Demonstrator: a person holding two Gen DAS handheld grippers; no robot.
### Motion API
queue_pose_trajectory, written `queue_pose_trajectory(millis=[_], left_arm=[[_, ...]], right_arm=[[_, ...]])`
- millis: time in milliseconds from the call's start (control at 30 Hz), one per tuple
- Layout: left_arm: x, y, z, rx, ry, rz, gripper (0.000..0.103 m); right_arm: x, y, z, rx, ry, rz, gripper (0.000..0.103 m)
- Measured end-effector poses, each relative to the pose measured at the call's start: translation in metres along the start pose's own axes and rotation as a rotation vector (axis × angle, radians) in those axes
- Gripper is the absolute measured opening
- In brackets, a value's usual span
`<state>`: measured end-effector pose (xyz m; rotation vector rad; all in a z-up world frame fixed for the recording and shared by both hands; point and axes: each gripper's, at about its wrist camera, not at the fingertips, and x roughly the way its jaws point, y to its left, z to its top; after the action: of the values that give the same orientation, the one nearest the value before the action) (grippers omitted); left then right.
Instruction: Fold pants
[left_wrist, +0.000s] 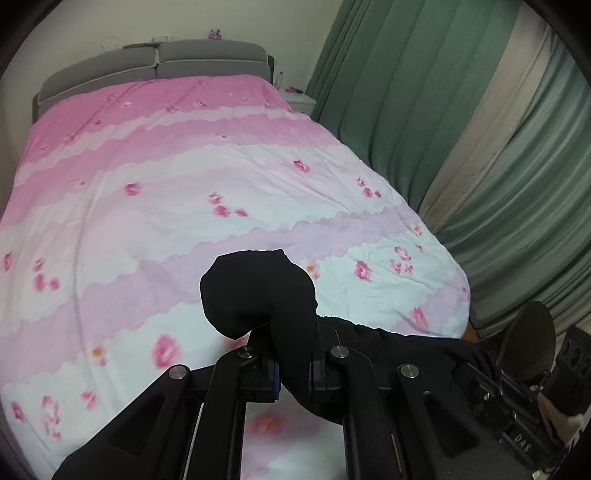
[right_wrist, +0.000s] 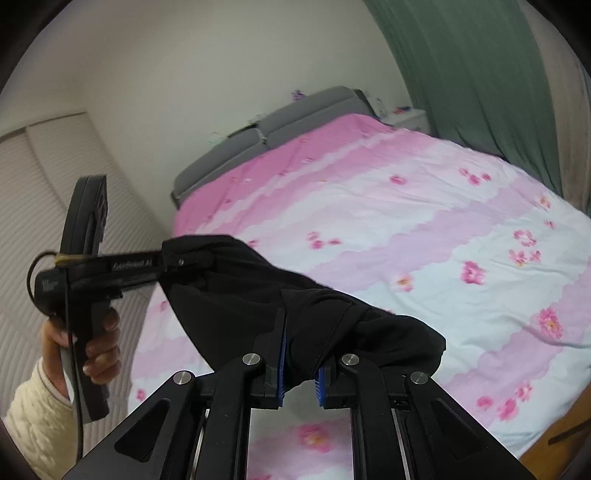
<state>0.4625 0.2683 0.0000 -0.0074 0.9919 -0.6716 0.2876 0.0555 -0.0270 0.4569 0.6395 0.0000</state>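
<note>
A pink floral bedspread (left_wrist: 184, 177) covers the bed below a grey headboard (left_wrist: 166, 62), beside green curtains (left_wrist: 424, 92).

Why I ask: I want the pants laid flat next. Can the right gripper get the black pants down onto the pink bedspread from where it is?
Probably yes. The right gripper and left gripper both clamp the black pants above the pink bedspread, and nothing lies on the quilt ahead of them.

The pink flowered bedspread (left_wrist: 155, 192) lies open from the foot edge to the grey headboard (left_wrist: 155, 62), bare across its whole width. Green curtains (left_wrist: 424, 96) crowd the right edge of the bed, a white nightstand (left_wrist: 301, 100) fills the far right corner, and a ribbed wardrobe (right_wrist: 33, 206) stands near the left edge.
</note>
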Motion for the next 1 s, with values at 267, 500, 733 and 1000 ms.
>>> queue_pose_trajectory(millis=[267,500,733,1000], left_arm=[[-0.091,0.083,-0.066,-0.046,-0.004,0.05,0.011],[-0.148,0.154,-0.11,-0.13,0.0,0.078,0.011],[-0.17,0.21,-0.129,-0.049,0.031,-0.012,0.011],[-0.167,0.275,-0.179,0.064,0.175,-0.099,0.011]], right_arm=[[-0.019,0.121,-0.058,-0.075,0.042,0.041,0.013],[-0.01,0.195,-0.1,-0.137,0.124,0.162,0.013],[-0.004,0.264,-0.144,-0.174,0.123,0.098,0.013],[-0.002,0.35,-0.221,-0.052,0.112,-0.061,0.013]])
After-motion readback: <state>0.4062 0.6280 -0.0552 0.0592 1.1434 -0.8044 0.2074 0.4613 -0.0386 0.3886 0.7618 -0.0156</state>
